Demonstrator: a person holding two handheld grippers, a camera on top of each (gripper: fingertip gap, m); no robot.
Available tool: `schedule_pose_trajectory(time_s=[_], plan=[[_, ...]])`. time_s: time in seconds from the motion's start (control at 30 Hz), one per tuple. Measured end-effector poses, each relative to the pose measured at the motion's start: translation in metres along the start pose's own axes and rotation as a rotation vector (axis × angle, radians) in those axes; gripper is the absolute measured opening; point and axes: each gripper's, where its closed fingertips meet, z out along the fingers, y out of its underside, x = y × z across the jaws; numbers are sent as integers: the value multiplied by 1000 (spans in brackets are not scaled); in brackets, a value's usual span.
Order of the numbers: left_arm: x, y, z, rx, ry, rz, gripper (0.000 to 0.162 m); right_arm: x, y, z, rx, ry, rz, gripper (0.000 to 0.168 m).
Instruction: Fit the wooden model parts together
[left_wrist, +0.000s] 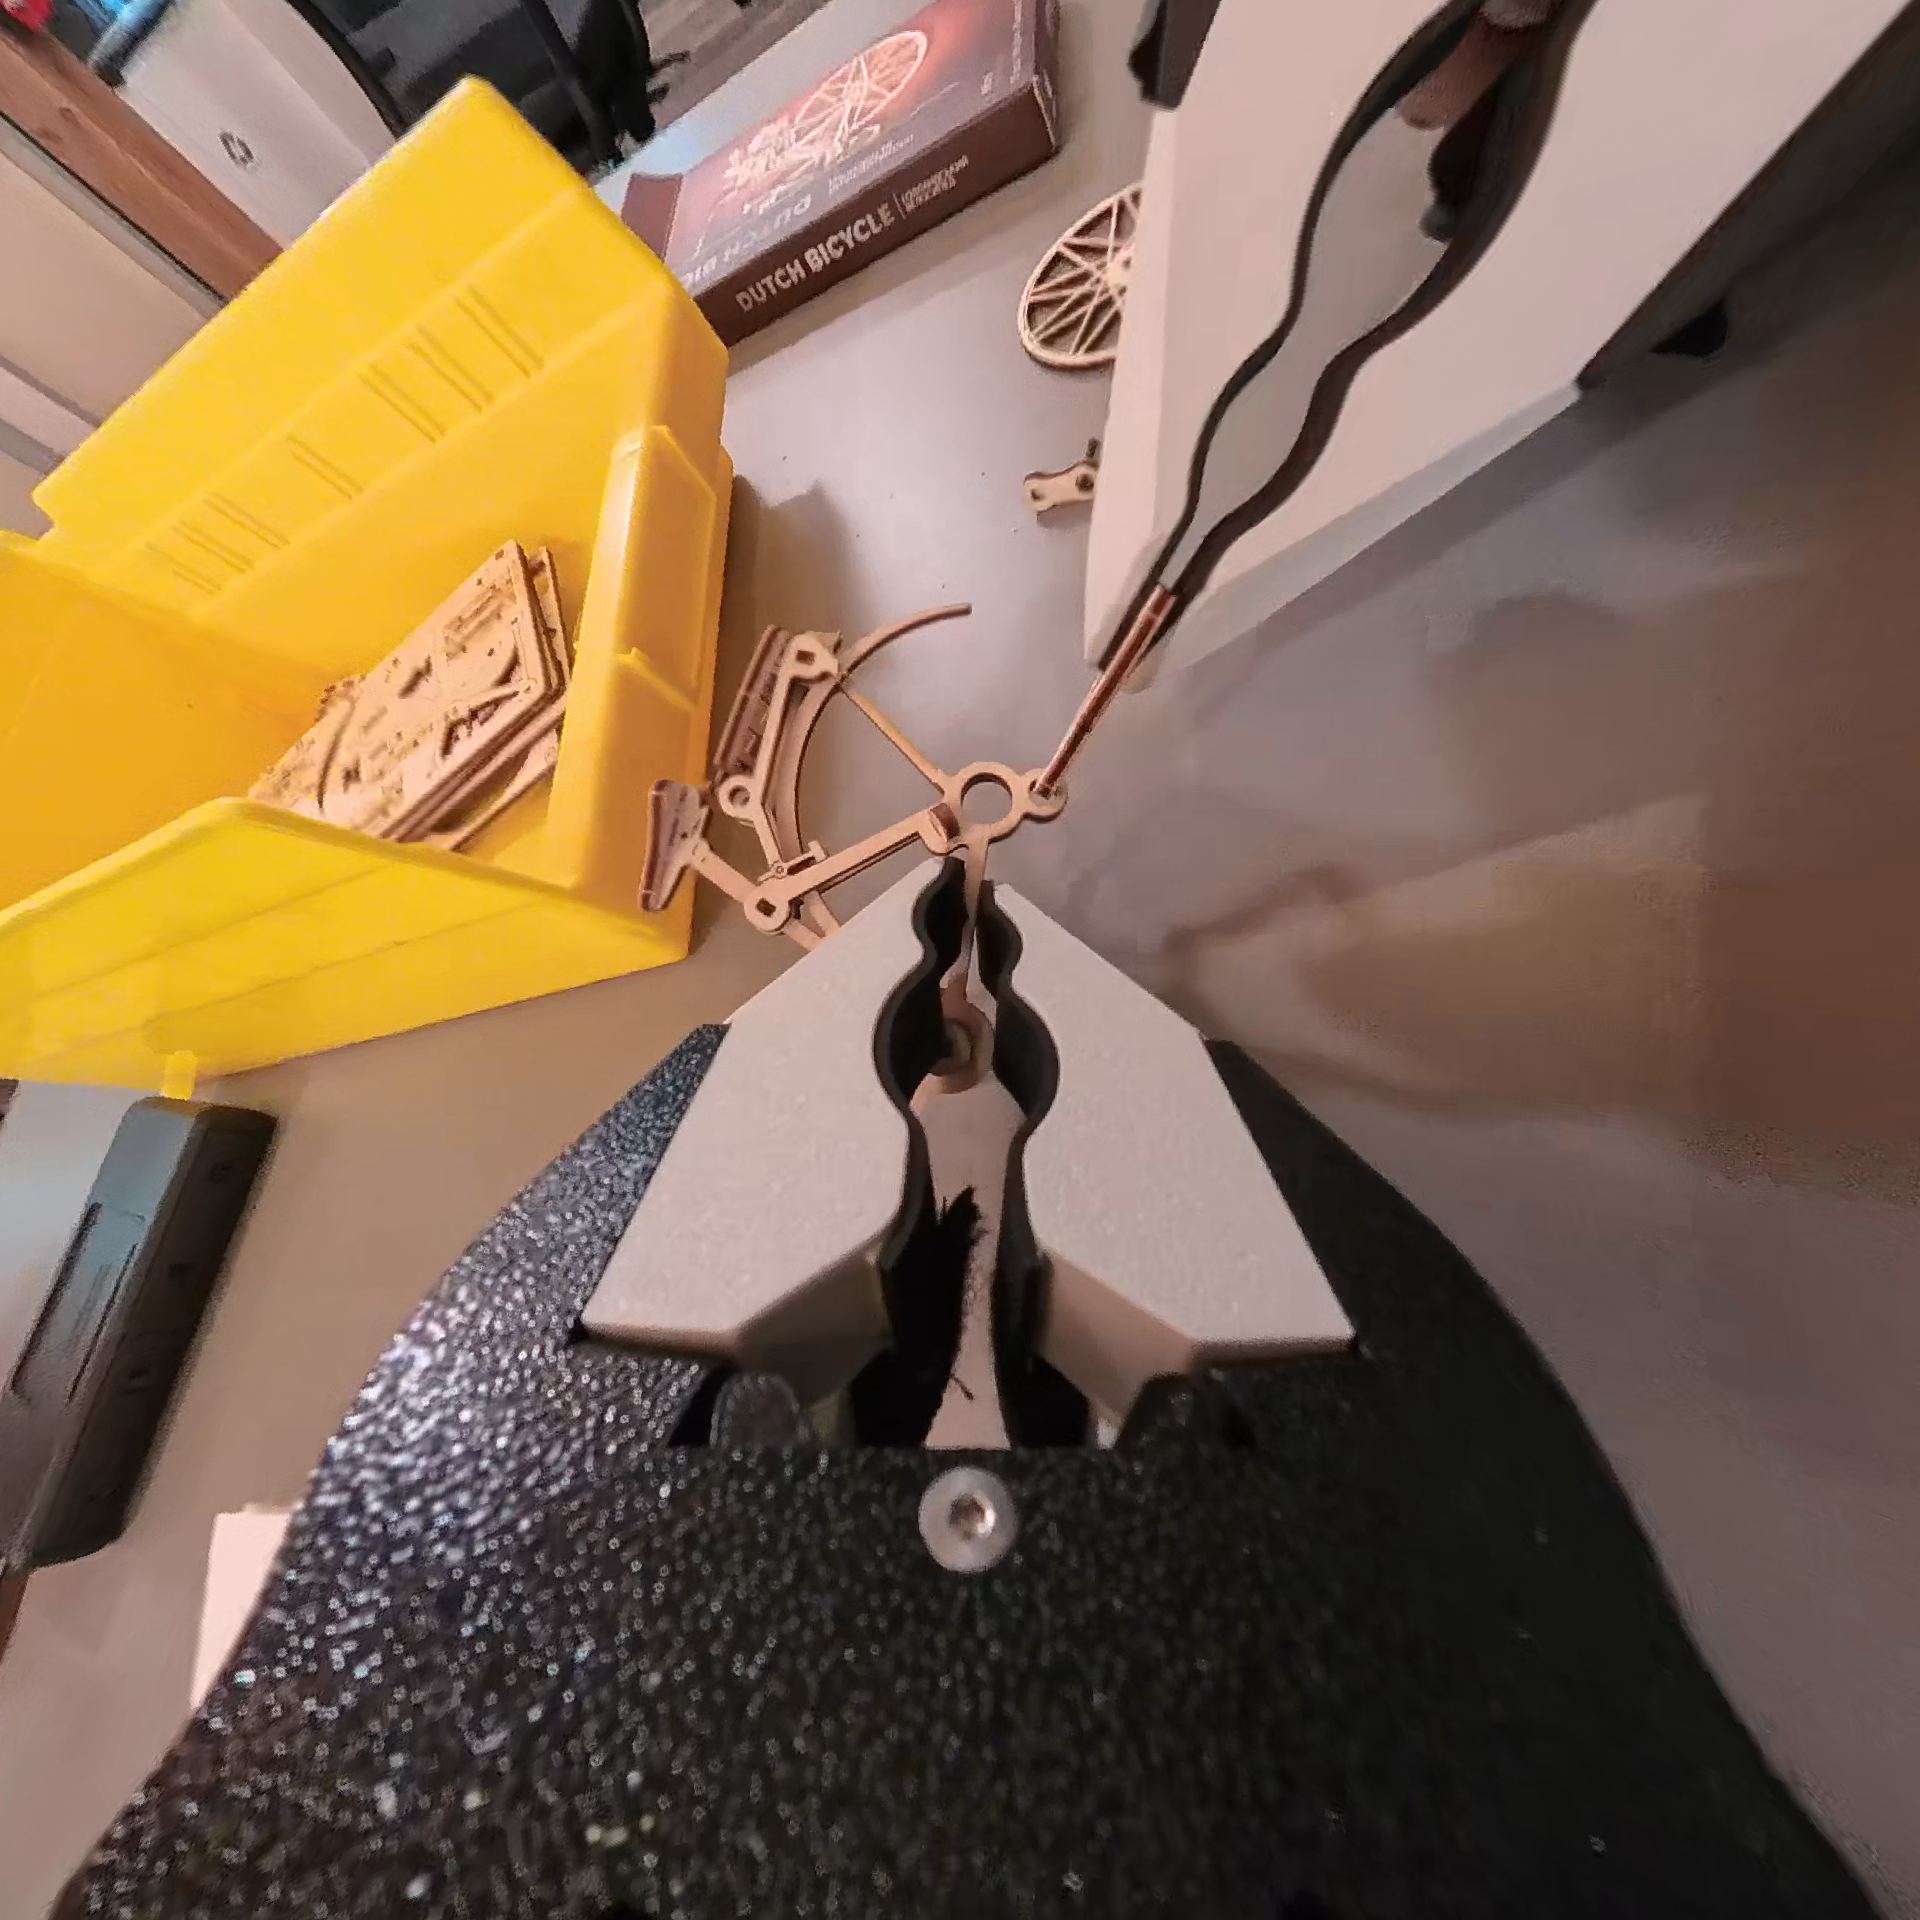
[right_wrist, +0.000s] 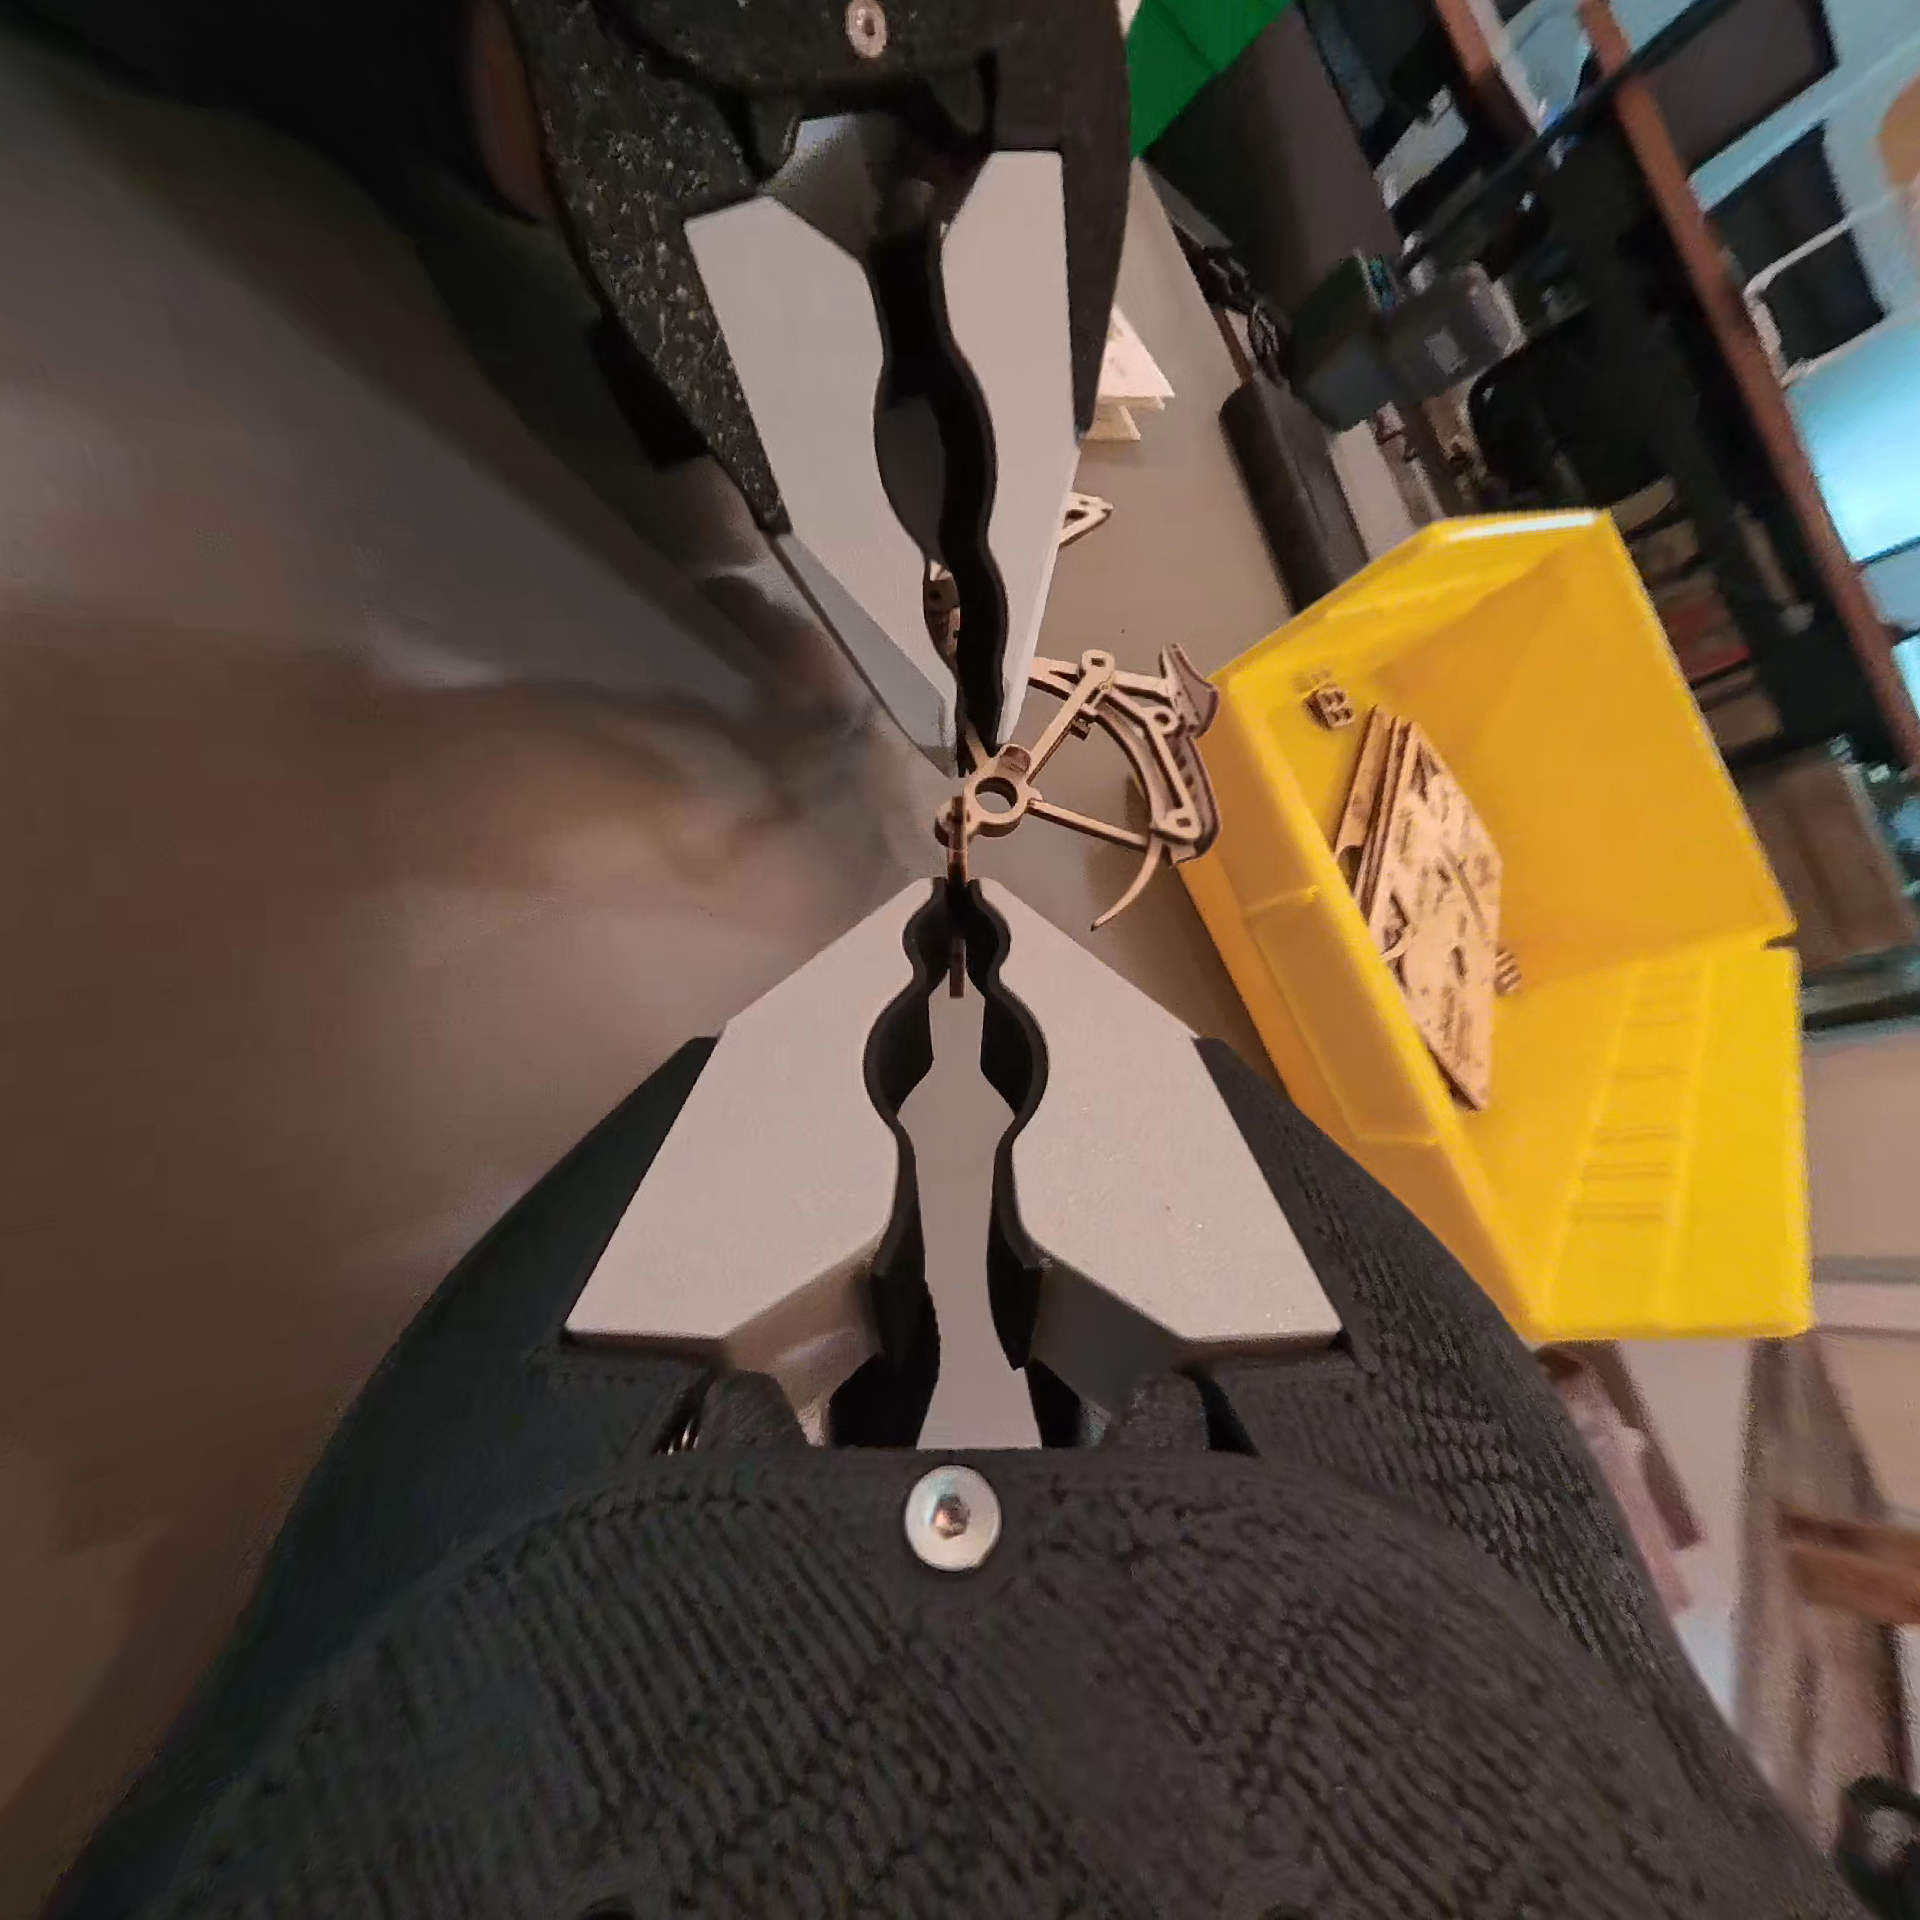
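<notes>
Left gripper (left_wrist: 971, 899): jaws are being kept closed on a thin strut of the wooden frame (left_wrist: 883, 790), which is being held up off the grey table (left_wrist: 894, 447); the strut is being pinched between the black wavy pads at the tips.
Wooden frame: a ring hub (left_wrist: 985, 798) is being shown just past the left tips, with struts running out to a curved arc piece and a small saddle-shaped part (left_wrist: 670, 847) at the far left end.
Right gripper (right_wrist: 954, 894): jaws are being kept closed on a slim wooden pin (left_wrist: 1101, 696); the pin's free end is being pressed at a small eyelet beside the ring hub. Whether it is being seated inside cannot be told.
Grippers together: the two sets of tips are being held opposite each other, close, with the hub between them.
Yellow bin (left_wrist: 644, 582): it is being seen just beside the frame, with flat wooden part sheets (left_wrist: 447, 717) lying inside.
Loose parts: a small wooden link (left_wrist: 1060, 486) and, beyond it, a spoked wooden wheel (left_wrist: 1081, 281) are being seen lying on the table, partly hidden by the right gripper.
Kit box (left_wrist: 852, 177): a brown box is being seen lying flat at the far side, behind the bin.
</notes>
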Motion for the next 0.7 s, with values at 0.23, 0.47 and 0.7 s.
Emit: schedule_pose_trajectory(time_s=[0.23, 0.47, 0.7], plan=[[5, -3, -8, 70, -25, 162, 0, -6, -2, -2, 3, 68, -231, 0], [10, -3, -5, 88, -4, 173, 0, -9, 3, -1, 32, 28, -191, 0], [11, -13, -12, 152, -2, 167, 0, -8, 4, -3, 47, 20, -154, 1]])
